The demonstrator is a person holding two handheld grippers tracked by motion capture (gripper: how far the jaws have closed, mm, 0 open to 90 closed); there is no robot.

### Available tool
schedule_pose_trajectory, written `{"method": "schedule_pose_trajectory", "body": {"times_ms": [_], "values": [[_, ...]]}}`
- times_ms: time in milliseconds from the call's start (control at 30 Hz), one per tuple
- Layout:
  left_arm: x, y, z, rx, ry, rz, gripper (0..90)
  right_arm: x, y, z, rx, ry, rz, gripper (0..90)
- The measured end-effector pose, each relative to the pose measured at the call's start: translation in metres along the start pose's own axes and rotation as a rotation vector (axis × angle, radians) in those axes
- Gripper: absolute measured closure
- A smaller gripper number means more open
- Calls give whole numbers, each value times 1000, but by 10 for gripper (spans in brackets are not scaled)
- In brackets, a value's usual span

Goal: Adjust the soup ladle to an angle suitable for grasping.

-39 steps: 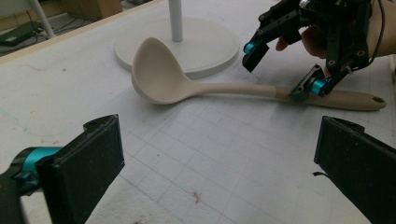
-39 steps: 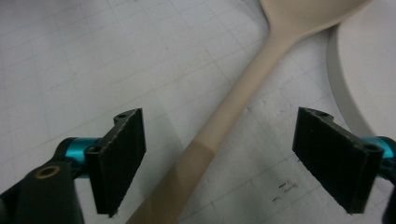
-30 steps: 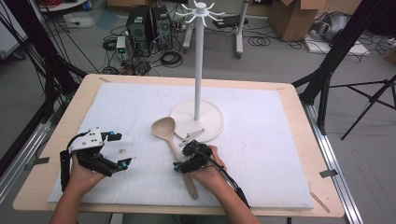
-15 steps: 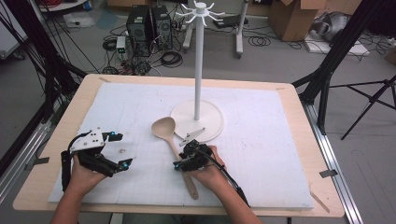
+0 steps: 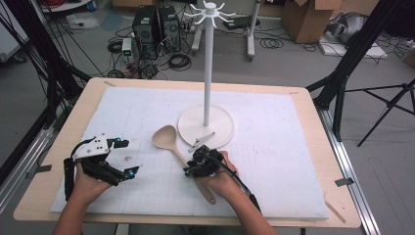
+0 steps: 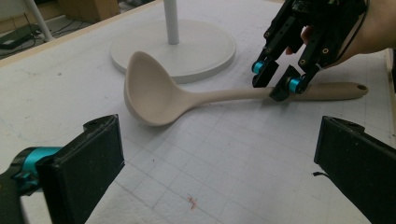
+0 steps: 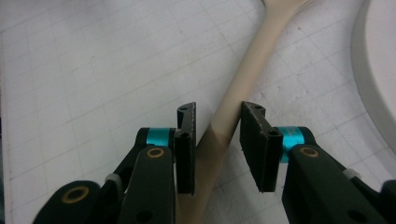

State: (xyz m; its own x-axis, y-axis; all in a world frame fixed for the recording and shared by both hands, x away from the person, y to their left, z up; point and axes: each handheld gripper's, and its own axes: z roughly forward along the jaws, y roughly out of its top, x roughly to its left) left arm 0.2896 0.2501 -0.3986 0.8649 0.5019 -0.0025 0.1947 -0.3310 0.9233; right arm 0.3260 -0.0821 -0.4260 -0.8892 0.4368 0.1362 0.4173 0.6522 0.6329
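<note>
A beige ladle (image 5: 172, 145) lies flat on the white worktop (image 5: 274, 161) just beside the stand's round base (image 5: 206, 125), its handle between the slightly parted right tongs (image 7: 217, 122), while the left tongs (image 5: 125, 157) sit spread wide, well apart from the ladle.

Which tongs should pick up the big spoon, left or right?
Right. The right tongs already straddle the spoon's handle, jaws open either side. The left tongs sit open, apart from it.

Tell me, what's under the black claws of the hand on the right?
The beige ladle's handle runs between the right gripper jaws, lying on the white gridded mat. The handle's stretch nearer the camera is covered by the gripper's body.
</note>
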Motion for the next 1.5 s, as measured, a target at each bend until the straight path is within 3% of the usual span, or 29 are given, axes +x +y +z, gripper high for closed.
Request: {"method": "schedule_pose_trajectory", "body": {"times_ms": [233,367,500,933,1133,1300,1333,1367,1400,1500], "values": [[-1,1,0,2,-6,6,17,-1,5,0,20,19,-59,705],[-1,1,0,1,-8,7,17,-2,5,0,17,39,-68,710],[-1,2,0,1,-9,6,17,-2,7,1,19,64,-116,717],[-2,2,3,4,-25,1,17,1,20,4,63,61,-224,752],[-2,2,3,4,-31,3,17,-1,20,5,56,74,-227,757],[-2,3,3,7,-33,5,17,-2,20,5,60,82,-201,746],[-2,3,3,6,-34,4,17,-1,20,5,65,51,-205,731],[-2,3,2,4,-33,5,17,-1,20,5,65,51,-205,731],[-2,3,2,3,-34,4,17,-2,19,3,59,36,-190,660],[-2,3,2,1,-35,2,17,-3,18,1,44,32,-175,629]]}}
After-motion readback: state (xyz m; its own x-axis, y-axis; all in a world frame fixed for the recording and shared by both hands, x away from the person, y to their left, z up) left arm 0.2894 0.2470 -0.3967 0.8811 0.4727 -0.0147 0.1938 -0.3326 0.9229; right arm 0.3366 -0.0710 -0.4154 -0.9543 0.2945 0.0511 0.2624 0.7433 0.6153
